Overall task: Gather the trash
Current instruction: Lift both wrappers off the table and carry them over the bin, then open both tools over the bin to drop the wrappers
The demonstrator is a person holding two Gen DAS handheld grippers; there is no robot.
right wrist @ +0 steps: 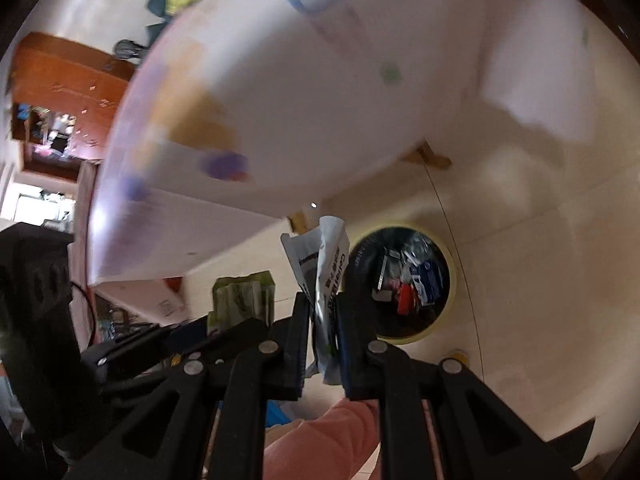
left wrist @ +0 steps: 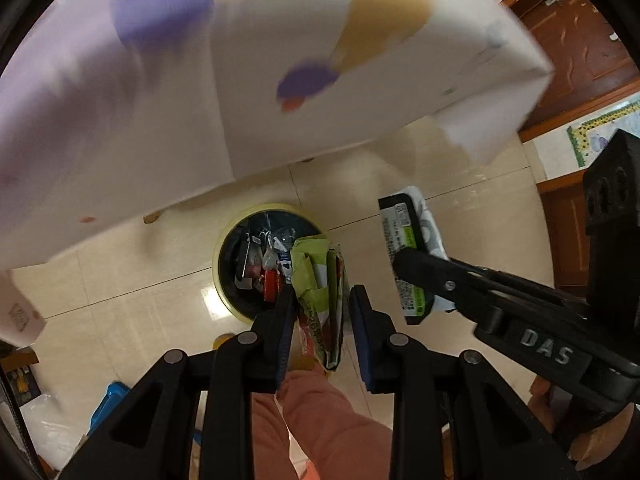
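two wrappers held over the floor by the bin

the left gripper (left wrist: 320, 312) has a crumpled green and red wrapper (left wrist: 320, 280) between its fingers; the left finger touches it, while a gap shows beside the right finger, so the jaws are partly open around it. the wrapper's top overlaps the near rim of the round yellow-rimmed bin (left wrist: 224, 240), which stands on the tiled floor (left wrist: 120, 288) and holds mixed rubbish.

the right gripper (right wrist: 323, 320) is closed tight on a white and black printed packet (right wrist: 328, 264), which stands up between the fingers. in the right wrist view the bin (right wrist: 450, 264) lies just to the right of the packet.

a table with a white cloth (left wrist: 260, 80), blurred, hangs over the scene above the bin. the person's pink sleeve (left wrist: 320, 412) shows below the fingers.
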